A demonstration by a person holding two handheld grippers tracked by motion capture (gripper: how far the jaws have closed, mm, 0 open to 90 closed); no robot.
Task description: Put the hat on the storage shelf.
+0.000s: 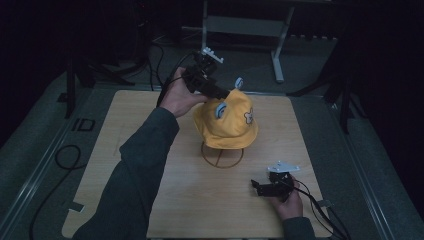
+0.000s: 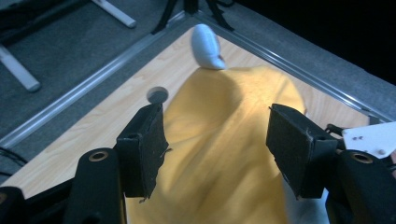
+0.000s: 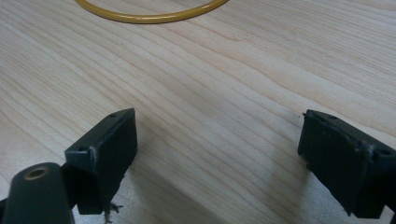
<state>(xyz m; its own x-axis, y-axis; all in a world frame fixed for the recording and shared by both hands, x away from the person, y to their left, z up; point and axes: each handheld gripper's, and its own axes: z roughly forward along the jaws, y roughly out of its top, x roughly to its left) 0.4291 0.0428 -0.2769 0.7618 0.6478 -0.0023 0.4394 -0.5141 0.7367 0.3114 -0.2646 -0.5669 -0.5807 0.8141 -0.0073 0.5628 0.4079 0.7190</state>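
Note:
A yellow bucket hat with small grey-white ears sits on a round wire stand at the table's middle. My left gripper hovers over the hat's back left, at its crown. Its jaws stand apart above the yellow cloth, and the pads do not press on it. My right gripper rests low at the table's front right, open, with bare wood between its fingers. The stand's yellow ring lies just ahead of it.
The light wooden tabletop has a metal-edged border, with grey carpet around it. Cables lie on the floor at the left. A grey frame's legs stand behind the table.

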